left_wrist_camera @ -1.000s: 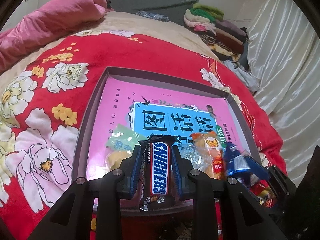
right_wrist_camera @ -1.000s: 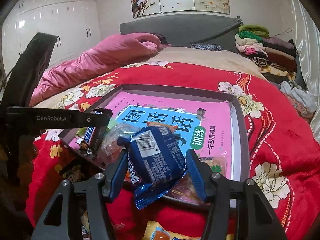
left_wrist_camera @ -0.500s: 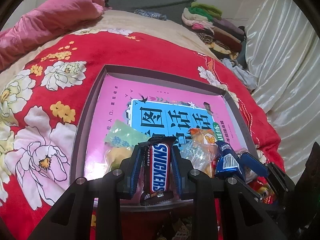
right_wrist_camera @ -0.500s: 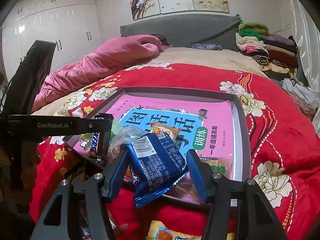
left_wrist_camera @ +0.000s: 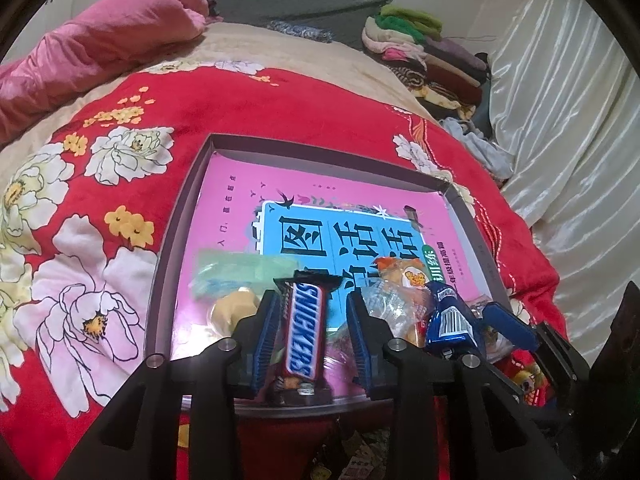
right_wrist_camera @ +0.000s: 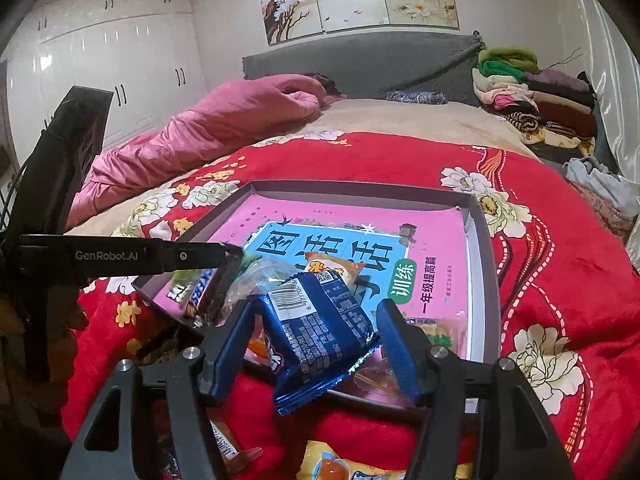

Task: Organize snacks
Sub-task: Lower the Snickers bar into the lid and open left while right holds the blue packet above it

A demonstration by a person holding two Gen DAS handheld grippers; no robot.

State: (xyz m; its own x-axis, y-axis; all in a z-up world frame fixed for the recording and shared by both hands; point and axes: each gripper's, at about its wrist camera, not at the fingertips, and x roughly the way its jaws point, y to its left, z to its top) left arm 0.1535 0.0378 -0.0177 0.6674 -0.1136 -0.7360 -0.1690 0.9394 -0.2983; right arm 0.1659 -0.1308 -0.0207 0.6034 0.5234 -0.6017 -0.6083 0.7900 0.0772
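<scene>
A shallow grey tray [left_wrist_camera: 182, 216] with a pink and blue book cover inside lies on the red flowered bedspread; it also shows in the right wrist view [right_wrist_camera: 478, 240]. My left gripper [left_wrist_camera: 312, 334] holds a Snickers bar [left_wrist_camera: 306, 332] upright over the tray's near edge, its jaws now slightly apart around the bar. My right gripper [right_wrist_camera: 316, 340] holds a blue snack packet [right_wrist_camera: 320, 328] tilted over the tray's near edge. Several snacks lie in the tray's near part: a green packet [left_wrist_camera: 236, 272], an orange packet [left_wrist_camera: 404, 276] and a clear wrapper [left_wrist_camera: 384, 308].
More snack packets [right_wrist_camera: 332, 462] lie on the bedspread in front of the tray. A pink quilt [right_wrist_camera: 208, 128] lies at the back left. Folded clothes [right_wrist_camera: 528, 92] are stacked at the back right. White curtains [left_wrist_camera: 568, 128] hang on the right.
Both grippers have moved forward and down over the tray's near edge with their snacks. The left jaws have widened a little around the Snickers bar.
</scene>
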